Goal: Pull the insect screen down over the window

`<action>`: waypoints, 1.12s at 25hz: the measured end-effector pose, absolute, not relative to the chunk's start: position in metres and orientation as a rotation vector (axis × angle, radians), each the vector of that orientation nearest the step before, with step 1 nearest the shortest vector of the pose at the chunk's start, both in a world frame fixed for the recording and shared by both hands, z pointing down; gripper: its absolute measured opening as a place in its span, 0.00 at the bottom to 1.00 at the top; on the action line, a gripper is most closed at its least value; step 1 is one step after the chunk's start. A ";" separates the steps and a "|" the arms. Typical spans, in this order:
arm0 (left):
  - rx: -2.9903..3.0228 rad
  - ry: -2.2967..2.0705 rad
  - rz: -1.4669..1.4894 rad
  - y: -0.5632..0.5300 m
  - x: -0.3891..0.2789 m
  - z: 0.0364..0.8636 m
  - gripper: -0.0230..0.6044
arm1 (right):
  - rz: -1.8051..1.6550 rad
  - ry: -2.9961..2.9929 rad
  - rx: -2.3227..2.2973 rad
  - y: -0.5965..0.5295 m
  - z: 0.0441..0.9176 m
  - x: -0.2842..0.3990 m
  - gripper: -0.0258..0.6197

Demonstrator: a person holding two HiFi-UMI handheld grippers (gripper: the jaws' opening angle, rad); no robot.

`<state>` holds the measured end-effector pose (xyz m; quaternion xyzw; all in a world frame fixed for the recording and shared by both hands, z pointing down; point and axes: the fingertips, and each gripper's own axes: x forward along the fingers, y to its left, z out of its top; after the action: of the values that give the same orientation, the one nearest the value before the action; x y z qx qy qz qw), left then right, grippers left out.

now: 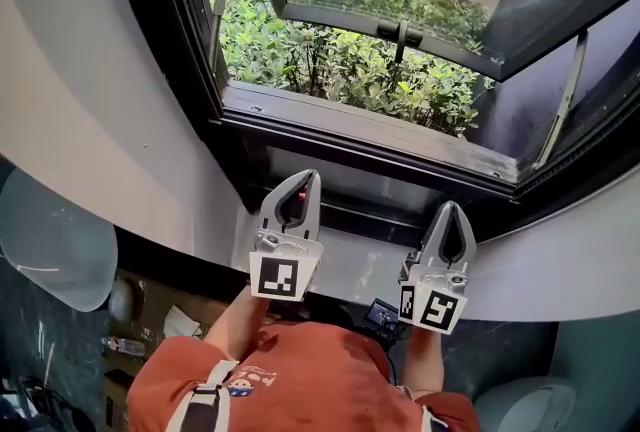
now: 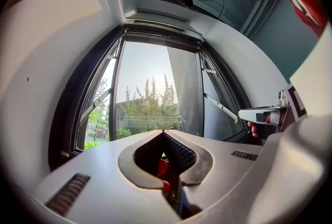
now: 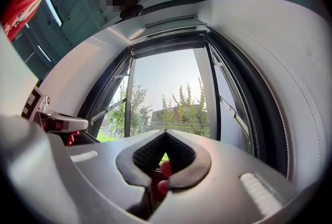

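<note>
A: Insect screen: where is it in the head view?

B: I cannot find it there. The window (image 1: 180,30) stands uncovered, its glass sash (image 1: 380,20) swung outward over green bushes (image 1: 330,60). The top of the frame is cut off by the picture's edge.

A: And the grippers?

B: The left gripper (image 1: 303,178) and the right gripper (image 1: 448,208) are side by side just below the sill (image 1: 360,125). Both point to the window, with the jaws pressed together and nothing between them. The person's orange shirt (image 1: 300,370) is cut off at the bottom.

A: What does the left gripper view give?

B: Its jaws meet at the tips and are empty. Along the top of the window runs a pale bar (image 2: 161,14). Whether the screen is rolled inside it, I cannot tell. The right gripper shows only partly at the right side.

A: And the right gripper view?

B: There also the tips are together and hold nothing. The same bar sits at the top of the frame, small and bent by the lens. The left gripper is cut off at the left.
</note>
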<state>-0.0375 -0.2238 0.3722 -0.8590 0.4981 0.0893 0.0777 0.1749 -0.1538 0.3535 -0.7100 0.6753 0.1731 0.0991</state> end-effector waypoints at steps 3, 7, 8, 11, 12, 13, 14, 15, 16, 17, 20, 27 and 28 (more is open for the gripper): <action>-2.550 1.481 0.278 -0.226 -0.036 0.361 0.05 | 0.558 1.988 -2.091 -0.154 0.342 0.179 0.05; -2.494 1.467 0.306 -0.231 -0.037 0.338 0.05 | 0.647 1.963 -2.061 -0.155 0.316 0.185 0.05; -2.477 1.461 0.314 -0.232 -0.037 0.332 0.05 | 0.673 1.953 -2.051 -0.155 0.308 0.187 0.05; -2.417 1.443 0.351 -0.237 -0.039 0.308 0.05 | 0.766 1.920 -2.021 -0.155 0.280 0.192 0.05; -2.399 1.440 0.366 -0.238 -0.040 0.300 0.05 | 0.796 1.909 -2.009 -0.156 0.271 0.193 0.05; -2.382 1.438 0.381 -0.240 -0.040 0.292 0.05 | 0.824 1.899 -1.996 -0.156 0.261 0.193 0.05; -2.367 1.436 0.395 -0.241 -0.041 0.283 0.05 | 0.852 1.890 -1.983 -0.156 0.252 0.193 0.05; -2.352 1.432 0.409 -0.242 -0.042 0.275 0.05 | 0.881 1.881 -1.970 -0.156 0.243 0.193 0.05; -2.336 1.425 0.422 -0.243 -0.042 0.267 0.05 | 0.910 1.872 -1.959 -0.156 0.234 0.193 0.05; -2.318 1.417 0.434 -0.243 -0.042 0.258 0.05 | 0.937 1.862 -1.948 -0.156 0.225 0.192 0.05; -2.265 1.392 0.466 -0.245 -0.042 0.233 0.05 | 1.008 1.829 -1.913 -0.155 0.201 0.192 0.05; -2.159 1.361 0.555 -0.246 -0.046 0.181 0.05 | 1.150 1.754 -1.843 -0.153 0.147 0.192 0.05; -2.143 1.354 0.564 -0.246 -0.046 0.174 0.05 | 1.168 1.744 -1.833 -0.152 0.140 0.192 0.05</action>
<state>-0.0461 -0.2459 0.1739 -0.7948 0.5023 0.2091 0.2688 0.1918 -0.1520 0.1397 -0.6475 0.6161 0.4124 0.1764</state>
